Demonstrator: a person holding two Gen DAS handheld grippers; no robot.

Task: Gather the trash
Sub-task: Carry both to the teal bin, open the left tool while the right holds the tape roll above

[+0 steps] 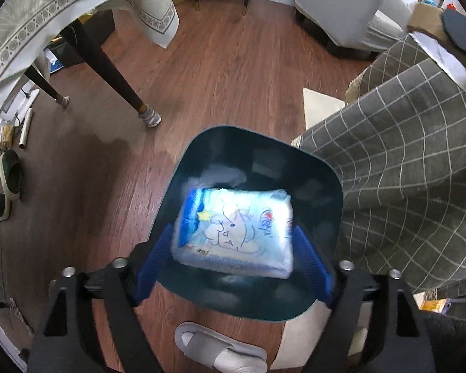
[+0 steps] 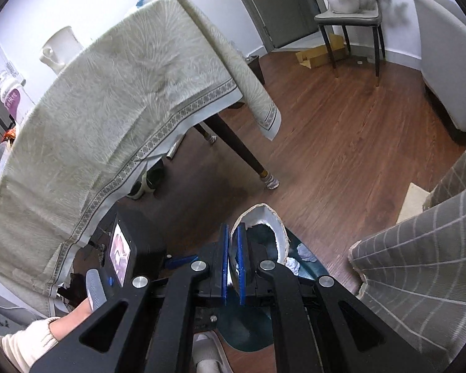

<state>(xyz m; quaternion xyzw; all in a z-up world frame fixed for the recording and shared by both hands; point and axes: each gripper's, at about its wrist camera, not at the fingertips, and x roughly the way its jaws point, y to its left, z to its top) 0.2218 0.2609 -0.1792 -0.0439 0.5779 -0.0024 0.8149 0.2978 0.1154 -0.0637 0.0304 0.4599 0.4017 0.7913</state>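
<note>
In the left wrist view, my left gripper (image 1: 233, 245) hangs over a dark teal trash bin (image 1: 321, 168) on the wooden floor. A light blue printed pack (image 1: 233, 230) lies between its blue fingers (image 1: 310, 264); the fingers look slightly apart from its sides. Crumpled white trash (image 1: 223, 175) lies in the bin below. In the right wrist view, my right gripper (image 2: 232, 233) is shut on a torn white paper piece with a ragged brown edge (image 2: 264, 220), held above the same bin (image 2: 248, 332).
A table with a pale patterned cloth (image 2: 115, 118) stands to the left on dark legs (image 1: 115, 74). A grey checked blanket (image 1: 397, 171) hangs at the right. Slippers (image 1: 9, 183) lie on the floor at left. A white armchair (image 1: 338, 6) stands at the back.
</note>
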